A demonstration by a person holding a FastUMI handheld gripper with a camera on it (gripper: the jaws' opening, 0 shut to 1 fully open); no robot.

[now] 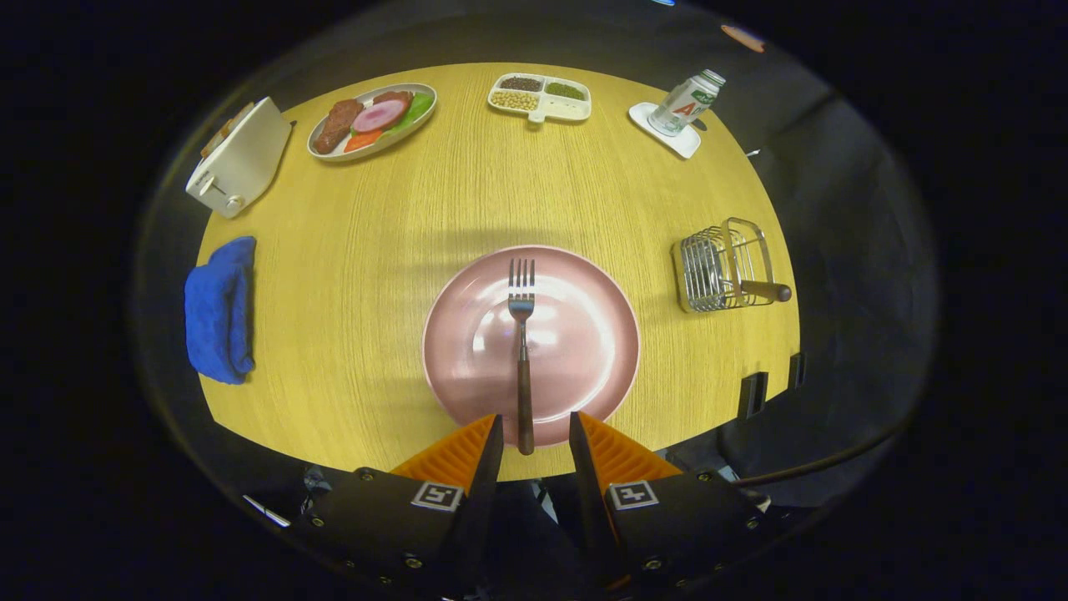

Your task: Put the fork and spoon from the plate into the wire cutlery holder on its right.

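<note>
Fork [522, 334], steel-tined with a dark wooden handle, lies on the round pink plate [584, 367], handle end between the gripper's [536, 434] parted, untouching fingers, so grasping seems next, then carrying rightward to the wire cutlery holder [722, 265].

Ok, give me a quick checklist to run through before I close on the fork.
1. Gripper open: ok, fingers apart.
2. Fork handle end between the fingers: ok.
3. Fingers pressing the handle: not ok, gaps on both sides.
4. Fork lies along the pink plate, tines pointing away: ok.
5. Wire cutlery holder right of the plate, upright: ok; a brown handle sticks out of it.
6. Spoon already in the holder: cannot tell.
</note>
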